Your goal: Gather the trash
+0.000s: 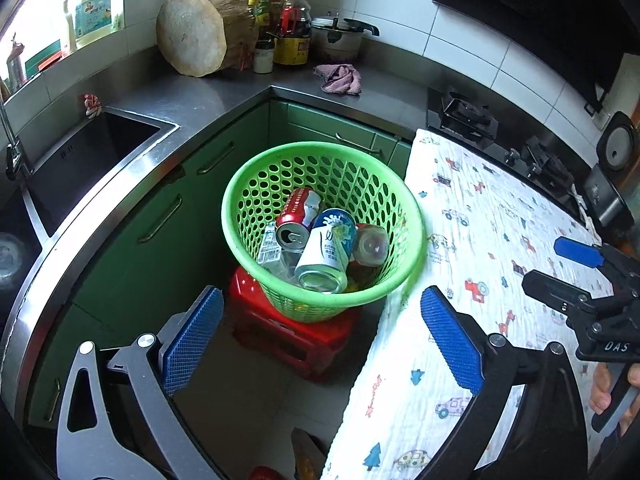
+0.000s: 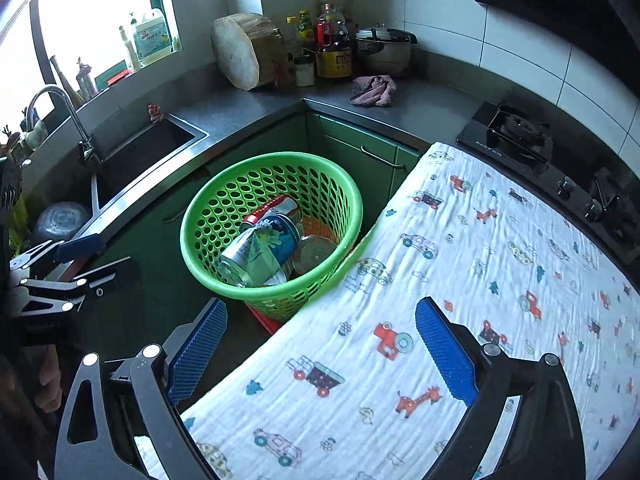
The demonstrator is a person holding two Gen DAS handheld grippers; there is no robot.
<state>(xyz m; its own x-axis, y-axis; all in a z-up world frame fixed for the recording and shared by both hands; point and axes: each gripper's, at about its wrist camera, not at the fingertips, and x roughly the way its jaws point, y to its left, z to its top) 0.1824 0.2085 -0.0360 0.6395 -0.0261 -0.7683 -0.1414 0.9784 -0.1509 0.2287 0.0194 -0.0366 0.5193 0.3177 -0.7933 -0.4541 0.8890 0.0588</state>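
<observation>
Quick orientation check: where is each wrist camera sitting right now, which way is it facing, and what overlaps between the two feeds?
Left wrist: on the left gripper, angled down at the green basket of cans on a red stool; own jaws open and empty, right gripper and fingers at right.
Right wrist: on the right gripper, angled down over the patterned cloth; own jaws open and empty, left gripper at left.
Shared: basket, cloth, sink, stove, chopping block.

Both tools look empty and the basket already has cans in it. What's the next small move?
Probably sweep the views along the printed cloth for leftovers: both the left tool and right tool are open and empty, the green basket holds cans, and no trash shows there.
</observation>
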